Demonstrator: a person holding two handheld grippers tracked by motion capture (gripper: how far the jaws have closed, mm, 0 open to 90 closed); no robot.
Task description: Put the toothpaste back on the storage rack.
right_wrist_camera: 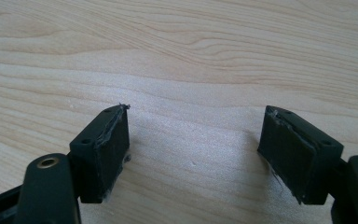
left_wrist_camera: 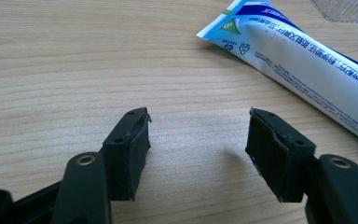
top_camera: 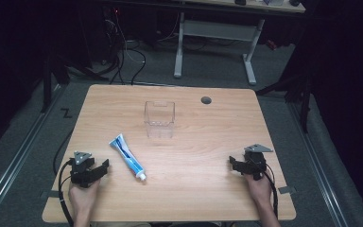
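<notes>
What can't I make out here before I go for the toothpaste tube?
- Toothpaste tube: the left gripper view's right edge cuts off its cap end.
- Print on the tube: too small in the high view to read.
- Clear container: only a corner shows at the top edge of the left gripper view; in the high view it is too small and see-through to tell whether it holds anything.

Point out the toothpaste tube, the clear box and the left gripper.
toothpaste tube (top_camera: 127, 157): high view, middle of its body.
clear box (top_camera: 159, 130): high view, lower front wall.
left gripper (left_wrist_camera: 198, 133): left gripper view, midway between its fingertips, jaws apart over bare table.
</notes>
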